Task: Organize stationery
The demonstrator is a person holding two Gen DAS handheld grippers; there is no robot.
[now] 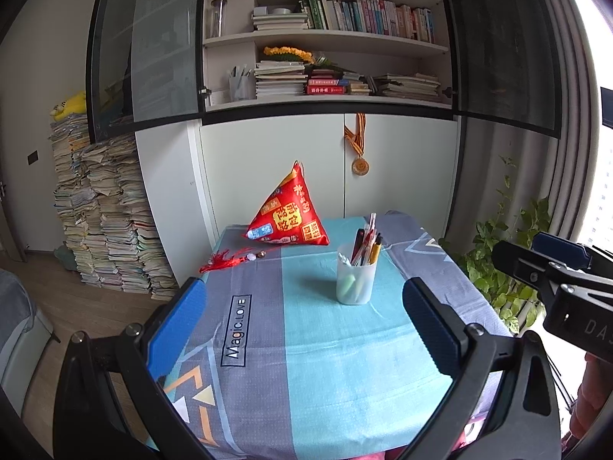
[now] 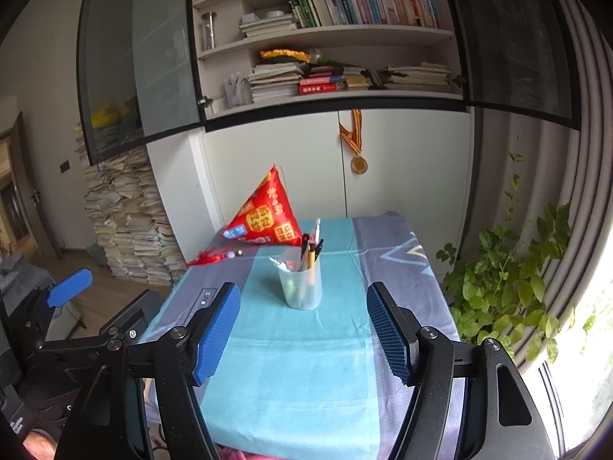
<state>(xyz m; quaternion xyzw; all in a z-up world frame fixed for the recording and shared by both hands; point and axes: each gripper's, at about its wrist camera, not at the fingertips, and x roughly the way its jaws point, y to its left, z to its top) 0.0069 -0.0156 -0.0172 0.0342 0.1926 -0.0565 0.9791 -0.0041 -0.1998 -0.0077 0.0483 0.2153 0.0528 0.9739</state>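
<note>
A translucent white pen cup [image 1: 356, 280] [image 2: 300, 287] stands upright on the table's teal cloth, holding several pens [image 1: 366, 245] [image 2: 312, 247]. My left gripper [image 1: 303, 287] is open over the near part of the table, short of the cup, with only cloth showing between its blue pads. My right gripper [image 2: 303, 295] is open too, its jaws framing the cup from a distance without touching it. Each gripper shows in the other's view: the right gripper [image 1: 517, 249] at the right edge, the left gripper [image 2: 103, 295] low at the left.
A red triangular pouch [image 1: 291, 214] with a red tassel [image 1: 230, 258] lies at the table's far side. The table [image 1: 325, 345] stands against white cabinets under bookshelves. A leafy plant [image 2: 509, 280] is to the right, and tall stacks of books [image 1: 103, 211] to the left.
</note>
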